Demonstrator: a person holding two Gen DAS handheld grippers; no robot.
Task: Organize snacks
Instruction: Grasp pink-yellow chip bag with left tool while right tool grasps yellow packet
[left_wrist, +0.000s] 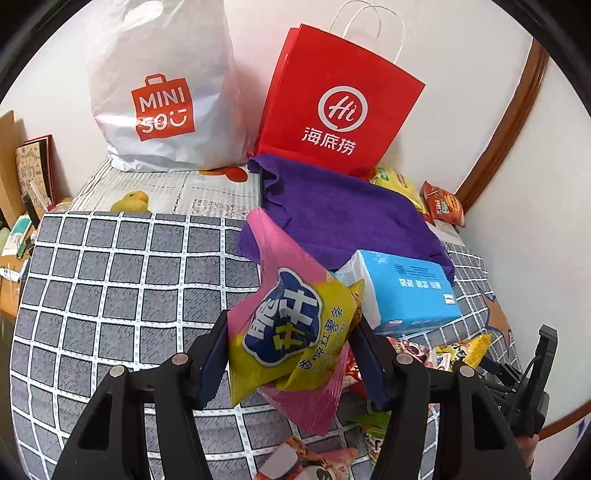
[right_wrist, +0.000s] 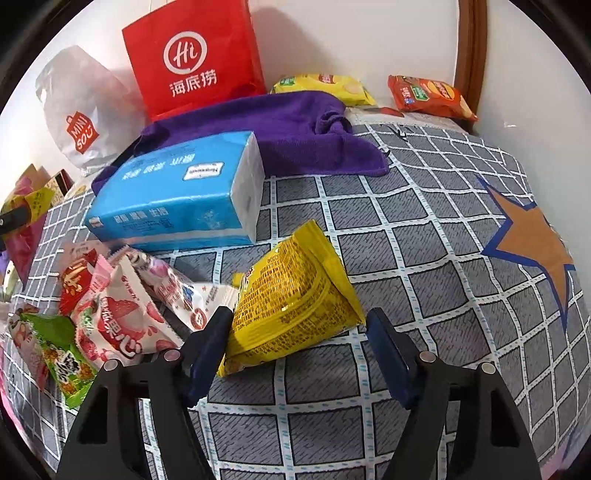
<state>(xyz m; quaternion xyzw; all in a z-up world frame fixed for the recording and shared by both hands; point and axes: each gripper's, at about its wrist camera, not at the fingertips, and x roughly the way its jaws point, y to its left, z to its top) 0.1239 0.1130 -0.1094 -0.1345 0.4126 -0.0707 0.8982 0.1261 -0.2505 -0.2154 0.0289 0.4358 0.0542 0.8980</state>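
Between the left gripper (left_wrist: 288, 354) pads a pink-and-yellow snack bag (left_wrist: 291, 332) sits clamped; right gripper (right_wrist: 297, 350) spread around yellow packet (right_wrist: 291, 306); bags read MINISO, Hi

white shopping bag (left_wrist: 159, 92) top cut off, purple cloth (left_wrist: 343, 218) partly hidden by tissue pack (left_wrist: 402, 291)

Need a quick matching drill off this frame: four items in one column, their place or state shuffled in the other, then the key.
Items
1. pink-and-yellow snack bag
2. yellow snack packet
3. purple cloth
4. blue tissue pack

Places/states
A. lies on the checked cover between the right gripper's jaws
B. partly lying on the cloth
C. clamped in the left gripper, lifted
D. spread in front of the red paper bag

Pairs: 1-C, 2-A, 3-D, 4-B
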